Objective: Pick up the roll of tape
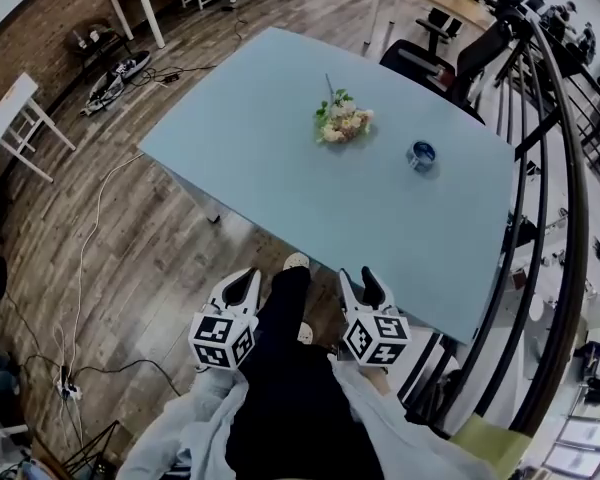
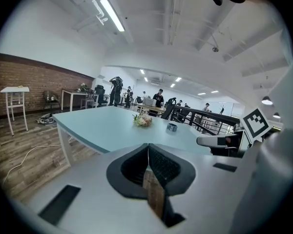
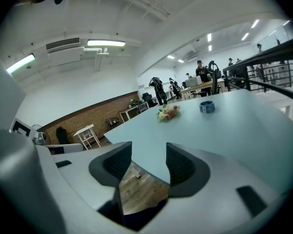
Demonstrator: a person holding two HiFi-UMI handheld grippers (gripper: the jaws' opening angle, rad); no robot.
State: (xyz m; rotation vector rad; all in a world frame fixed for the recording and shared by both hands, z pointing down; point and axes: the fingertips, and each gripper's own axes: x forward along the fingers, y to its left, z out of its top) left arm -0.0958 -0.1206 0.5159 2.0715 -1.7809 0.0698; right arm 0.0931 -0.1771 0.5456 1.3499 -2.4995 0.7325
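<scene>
Approach stage, nothing grasped yet. Your left gripper hung short of the table's near edge with its jaws pressed together on nothing. I judged that it had no part in this step and was best kept low and out of the way. The table carried a small bunch of flowers near its middle. Your right gripper also sat short of the near edge, its jaws spread and only floor and table edge showing between them. The roll of tape lay to the right of the flowers and apart from them, apparently flat on the top toward the far right side, with bare surface all round. Your right hand looked the nearer to it, so my advice was to carry that gripper out over the table with the jaws kept wide. You should then have come down with one pad inside the ring and one outside its wall, closing only once both were level with the wall. The roll was small in all three views. Its wall height, its core and any loose end could not be read. Your legs hid the floor between the grippers.
</scene>
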